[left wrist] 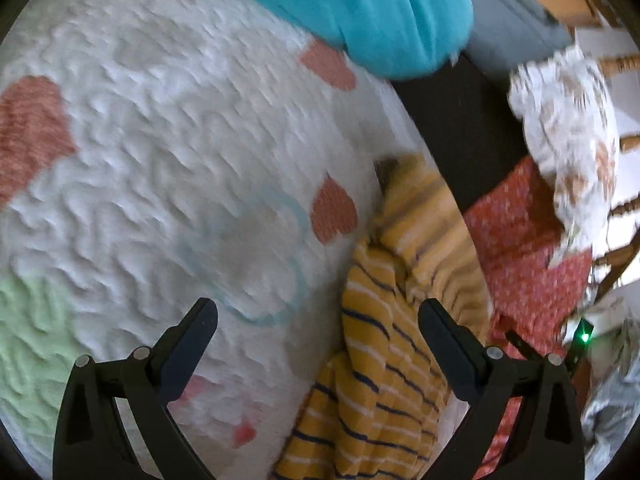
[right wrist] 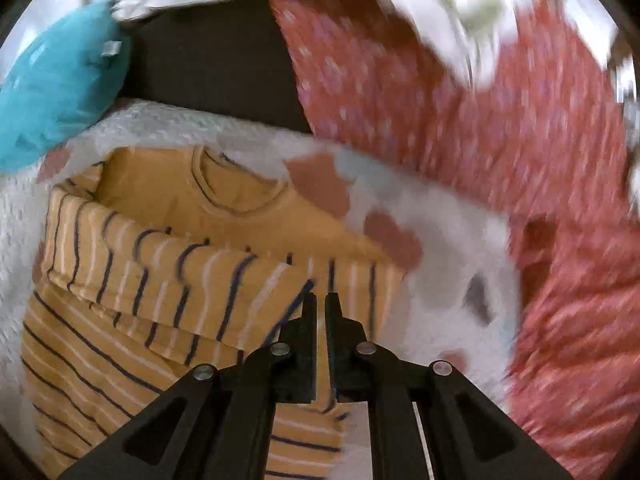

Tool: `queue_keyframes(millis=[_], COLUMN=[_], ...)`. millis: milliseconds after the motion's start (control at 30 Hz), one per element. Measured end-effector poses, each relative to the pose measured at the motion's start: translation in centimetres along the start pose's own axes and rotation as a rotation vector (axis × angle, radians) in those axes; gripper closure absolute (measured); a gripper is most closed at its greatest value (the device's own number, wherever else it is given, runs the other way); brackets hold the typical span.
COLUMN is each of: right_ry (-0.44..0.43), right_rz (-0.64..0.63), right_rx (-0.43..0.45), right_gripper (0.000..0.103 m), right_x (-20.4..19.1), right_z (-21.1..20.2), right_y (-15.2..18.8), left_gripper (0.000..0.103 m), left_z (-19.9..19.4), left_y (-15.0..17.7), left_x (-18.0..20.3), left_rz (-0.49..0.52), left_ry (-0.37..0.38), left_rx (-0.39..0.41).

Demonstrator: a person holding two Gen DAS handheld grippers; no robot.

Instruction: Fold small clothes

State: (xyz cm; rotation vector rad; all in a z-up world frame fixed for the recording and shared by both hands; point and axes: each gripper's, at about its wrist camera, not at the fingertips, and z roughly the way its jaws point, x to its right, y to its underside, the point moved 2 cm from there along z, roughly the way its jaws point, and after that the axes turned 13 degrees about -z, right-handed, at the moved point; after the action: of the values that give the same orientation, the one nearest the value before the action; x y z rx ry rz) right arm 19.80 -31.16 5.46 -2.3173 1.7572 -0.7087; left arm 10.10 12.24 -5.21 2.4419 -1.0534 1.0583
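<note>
From the right wrist the yellow striped shirt shows almost whole, neckline up, lying on the white blanket with its lower part folded up across the chest; the left wrist catches only a rumpled strip of it along the blanket's right edge. The left view alone shows the blanket's wide bare stretch with its pink hearts, and a white flowered garment hanging blurred at upper right beside wooden chair rungs. Both views take in a teal cloth at the blanket's far edge, a dark surface beyond it, and a red dotted cloth heaped to the right, which crowds the shirt's right side. The right gripper tilts steeply down over the shirt's folded edge, jaws nearly together; whether they pinch any cloth I cannot tell. The left gripper slants down with jaws wide apart, empty, one finger over the blanket, the other over the shirt.
</note>
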Motion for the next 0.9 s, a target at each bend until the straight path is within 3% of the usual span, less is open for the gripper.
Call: queue_keyframes(millis=[133,300,433,567,700,767,833,900], right_ry=[-0.192,-0.291,-0.315,-0.406,-0.519,-0.558,-0.639,-0.697], right_rz=[0.126,0.169,0.273,0.409,0.473,0.467,0.464,0.468], right_rx=[0.019,-0.016,-0.058,-0.126,-0.110,-0.069,-0.049,-0.052], right_gripper=[0.059,0.058,0.050,0.049,0.046,0.045,0.045,0.045], right_x=[-1.1,-3.0,-1.7,-1.2,-2.4,-3.2,-4.5,-6.2], right_z=[0.7,0.3,-0.4,-0.2,-0.6,-1.4,-1.6,-1.5], right_y=[2.5,9.5,17.5,25.2,29.0,29.5,29.6,29.7], left_gripper=[0.003,0.003,0.003,0.003,0.003,0.003,0.003,0.016], left_z=[1.9,3.1,1.4,-0.7,-2.3,-1.8,-1.0,-0.4], left_y=[1.8,4.4,7.1,10.0,14.2,16.1,17.7,18.8], left_x=[1.3,1.7,0.1,-2.0,-2.9,-2.9,-2.1,-1.3], left_rz=[0.117,0.220,0.190,0.182,0.244,0.273,0.323,0.390], left_ry=[-0.073,-0.154,-0.123,-0.117,-0.182,-0.197,-0.254,-0.319], left_rx=[-0.055,-0.122,-0.170,-0.158,-0.130,-0.173,-0.141,-0.124])
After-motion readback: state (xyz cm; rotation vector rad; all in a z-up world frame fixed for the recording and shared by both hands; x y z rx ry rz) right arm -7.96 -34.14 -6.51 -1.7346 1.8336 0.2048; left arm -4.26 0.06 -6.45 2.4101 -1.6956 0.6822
